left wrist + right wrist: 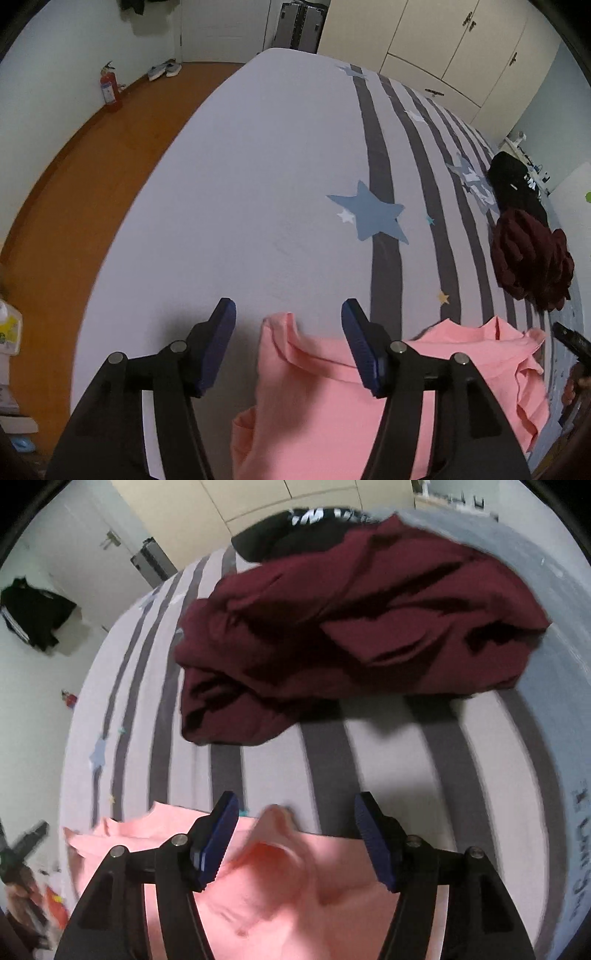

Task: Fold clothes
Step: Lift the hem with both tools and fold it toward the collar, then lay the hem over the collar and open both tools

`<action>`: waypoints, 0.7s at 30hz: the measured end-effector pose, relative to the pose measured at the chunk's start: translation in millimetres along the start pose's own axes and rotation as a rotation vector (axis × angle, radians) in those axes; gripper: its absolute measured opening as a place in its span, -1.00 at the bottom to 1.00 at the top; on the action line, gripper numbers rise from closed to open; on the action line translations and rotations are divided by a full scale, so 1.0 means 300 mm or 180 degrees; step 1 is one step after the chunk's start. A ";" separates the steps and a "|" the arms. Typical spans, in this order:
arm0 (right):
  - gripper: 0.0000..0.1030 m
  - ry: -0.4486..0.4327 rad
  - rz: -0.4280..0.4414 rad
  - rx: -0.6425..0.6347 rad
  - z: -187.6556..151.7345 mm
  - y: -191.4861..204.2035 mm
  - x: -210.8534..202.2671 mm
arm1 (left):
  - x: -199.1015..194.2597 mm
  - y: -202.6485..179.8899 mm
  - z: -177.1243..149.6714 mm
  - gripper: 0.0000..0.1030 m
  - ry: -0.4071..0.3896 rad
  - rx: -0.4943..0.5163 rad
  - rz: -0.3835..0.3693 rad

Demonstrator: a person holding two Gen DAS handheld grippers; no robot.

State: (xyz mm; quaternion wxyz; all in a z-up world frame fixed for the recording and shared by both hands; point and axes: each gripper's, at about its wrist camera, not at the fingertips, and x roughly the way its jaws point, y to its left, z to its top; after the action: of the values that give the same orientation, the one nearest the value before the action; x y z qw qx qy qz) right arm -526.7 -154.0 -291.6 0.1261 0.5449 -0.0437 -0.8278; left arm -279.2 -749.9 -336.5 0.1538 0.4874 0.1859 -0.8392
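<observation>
Both tools, left (288, 345) and right (295, 836), gape over seemingly ungripped, blurred pink garment (314, 398).

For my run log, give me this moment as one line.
task: fold clothes | left gripper: open, over pink garment | right gripper: open, over same | crumpled maroon garment: apart, on striped bedsheet

Pink shirt (317, 398) fills the lower frame, on a pale grey bedsheet (240, 184) with dark grey stripes and blue stars. Maroon garment (351, 627) upper centre, black one with white lettering (295, 524) above it. Orange-brown floor (92, 166) left, red extinguisher (110, 90) upper left.
</observation>
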 end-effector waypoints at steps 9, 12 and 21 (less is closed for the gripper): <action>0.19 0.0035 -0.0272 -0.0665 -0.276 0.092 -0.141 | -0.026 -0.202 -0.208 0.10 0.0214 0.0402 -0.0403; 0.19 0.0010 -0.0309 -0.0731 -0.381 0.100 -0.194 | -0.008 -0.351 -0.281 0.10 0.0346 0.0600 -0.0768; 0.19 0.0103 -0.0410 -0.0723 -0.617 0.012 -0.279 | 0.106 -0.949 -0.349 0.10 0.0701 0.1181 -0.1822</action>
State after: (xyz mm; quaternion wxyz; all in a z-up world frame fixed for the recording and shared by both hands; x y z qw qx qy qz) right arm -325.9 -124.0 -290.7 0.1342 0.5421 0.0875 -0.8249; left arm -339.7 -452.5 -365.9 -0.1996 0.5227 0.1749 -0.8102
